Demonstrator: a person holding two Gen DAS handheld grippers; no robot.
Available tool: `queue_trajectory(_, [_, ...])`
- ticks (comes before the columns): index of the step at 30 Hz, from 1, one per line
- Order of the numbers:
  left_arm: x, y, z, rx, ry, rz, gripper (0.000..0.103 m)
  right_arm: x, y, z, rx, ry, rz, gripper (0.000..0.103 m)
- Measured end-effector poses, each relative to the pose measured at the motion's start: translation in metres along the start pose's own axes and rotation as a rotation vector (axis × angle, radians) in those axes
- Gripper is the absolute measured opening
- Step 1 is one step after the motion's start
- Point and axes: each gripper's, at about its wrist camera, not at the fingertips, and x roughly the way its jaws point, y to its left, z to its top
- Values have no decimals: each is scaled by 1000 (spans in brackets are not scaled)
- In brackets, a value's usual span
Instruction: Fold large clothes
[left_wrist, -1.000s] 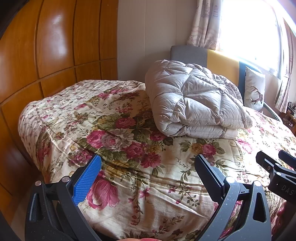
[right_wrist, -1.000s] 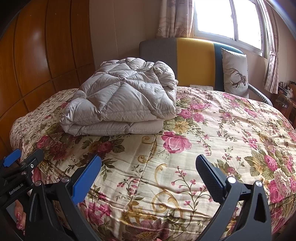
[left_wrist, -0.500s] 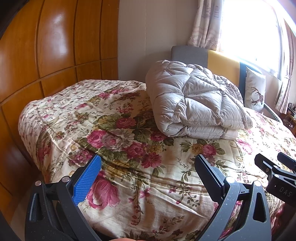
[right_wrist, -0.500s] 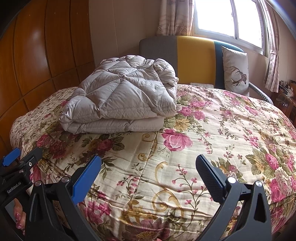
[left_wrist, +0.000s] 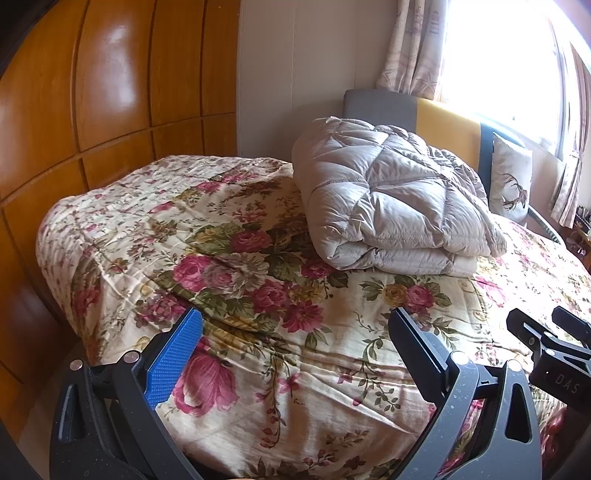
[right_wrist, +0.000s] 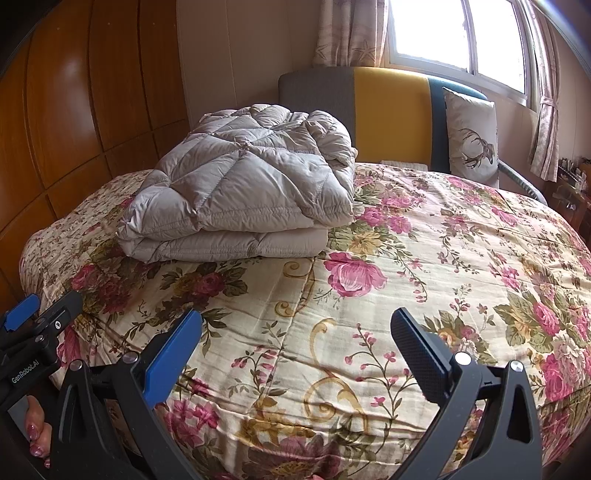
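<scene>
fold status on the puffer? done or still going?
Looks done: the grey quilted coat lies in a compact stack of folded layers on the floral bedspread, edges roughly aligned. In hand: nothing; the left claw and the right claw are both open, short of the coat, over bare bedspread. Left: no other garment in view, at most a final tidy.
</scene>
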Motion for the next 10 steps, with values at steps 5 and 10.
queue_trajectory(5, [6, 1, -1, -15, 30, 3, 100, 4, -1, -1, 6, 10, 2, 101])
queue_trajectory(10, [16, 3, -2, -33, 74, -7, 100, 9, -4, -1, 17, 23, 0, 101])
